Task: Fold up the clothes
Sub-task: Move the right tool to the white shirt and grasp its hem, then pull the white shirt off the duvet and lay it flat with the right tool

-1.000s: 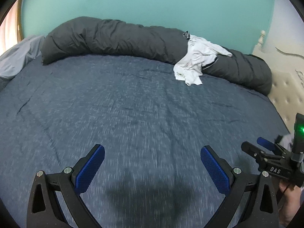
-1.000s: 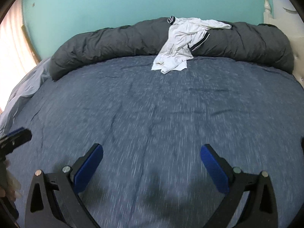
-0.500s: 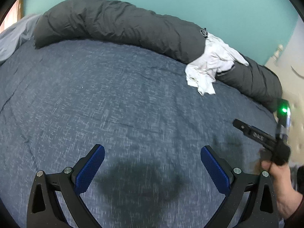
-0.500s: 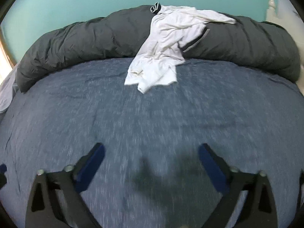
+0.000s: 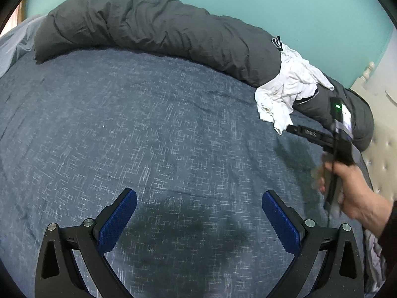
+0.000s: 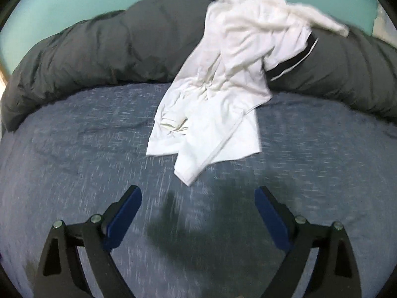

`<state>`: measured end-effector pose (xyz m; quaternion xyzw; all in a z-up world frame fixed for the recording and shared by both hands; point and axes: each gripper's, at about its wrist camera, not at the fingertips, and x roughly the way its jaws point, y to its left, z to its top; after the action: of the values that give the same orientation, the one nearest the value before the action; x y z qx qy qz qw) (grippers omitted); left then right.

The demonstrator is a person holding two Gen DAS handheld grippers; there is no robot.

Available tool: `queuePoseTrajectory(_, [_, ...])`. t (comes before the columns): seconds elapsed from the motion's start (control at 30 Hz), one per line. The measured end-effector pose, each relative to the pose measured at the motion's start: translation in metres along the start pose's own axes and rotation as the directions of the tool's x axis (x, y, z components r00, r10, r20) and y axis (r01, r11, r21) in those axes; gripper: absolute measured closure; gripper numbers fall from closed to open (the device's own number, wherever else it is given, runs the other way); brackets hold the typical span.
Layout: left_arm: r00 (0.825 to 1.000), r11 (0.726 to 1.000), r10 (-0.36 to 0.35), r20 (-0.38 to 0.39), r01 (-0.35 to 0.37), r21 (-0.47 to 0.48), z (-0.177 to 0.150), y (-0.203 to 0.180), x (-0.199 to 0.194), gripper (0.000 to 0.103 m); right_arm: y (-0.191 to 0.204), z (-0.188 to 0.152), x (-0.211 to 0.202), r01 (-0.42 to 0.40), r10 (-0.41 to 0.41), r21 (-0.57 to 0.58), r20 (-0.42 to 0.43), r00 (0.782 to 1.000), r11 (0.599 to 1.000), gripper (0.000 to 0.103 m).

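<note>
Holding both grippers low over the bed (image 6: 74,164), you have nothing in either one: the left gripper (image 5: 198,221) has its jaws spread wide above bare blue sheet, and the right gripper (image 6: 198,213) has its jaws spread just as wide, pointed straight at the shirt. That wide spread suits taking a loose edge of cloth. Just beyond your right jaws lies the white shirt (image 6: 223,99), crumpled, not folded, its lower hem spilling onto the sheet with one corner nearest you. Its upper part is draped up over the rolled grey duvet (image 6: 99,49) along the far side of the bed, so it hangs on a slope, not flat. In the left view your right hand (image 5: 352,193) reaches towards it.
</note>
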<state>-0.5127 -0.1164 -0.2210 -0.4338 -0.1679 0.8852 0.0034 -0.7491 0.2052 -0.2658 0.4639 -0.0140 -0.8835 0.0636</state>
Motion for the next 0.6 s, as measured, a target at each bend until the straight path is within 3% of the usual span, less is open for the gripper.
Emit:
queuePoseTrajectory(0.13, [1.000,0.999,-0.015,-0.019,0.015,-0.032,-0.017,0.016,0.007,0.000,0.004,0.011,0.027,0.017,-0.017,0.008,0.003,1.000,1.000,0.026])
queuePoseTrajectory(0.2, [0.999,0.998,-0.022,-0.023,0.021,-0.059,-0.026,0.023,0.007,0.000,0.008,0.014,0.038,0.017,-0.017,-0.011,0.005,1.000,1.000,0.052])
queuePoseTrajectory(0.3, [0.999,0.996,-0.027,-0.025,0.025,-0.088,-0.039,0.033,0.006,0.000,0.010,0.014,0.048,0.038,-0.038,-0.042,0.002,0.999,0.998,0.067])
queuePoseTrajectory(0.33, [0.999,0.996,-0.025,-0.023,0.023,-0.085,-0.042,0.034,0.004,0.000,0.009,0.014,0.046,0.042,-0.041,-0.045,0.018,0.999,0.998,0.088])
queuePoseTrajectory(0.37, [1.000,0.996,-0.023,-0.021,0.021,-0.083,-0.045,0.035,0.002,0.000,0.009,0.014,0.042,0.053,-0.051,-0.044,0.032,0.998,0.998,0.094])
queuePoseTrajectory(0.6, [1.000,0.998,-0.016,0.001,0.016,-0.068,-0.065,0.044,-0.022,0.000,0.015,-0.004,-0.018,-0.013,0.028,-0.132,0.117,0.993,0.991,0.096])
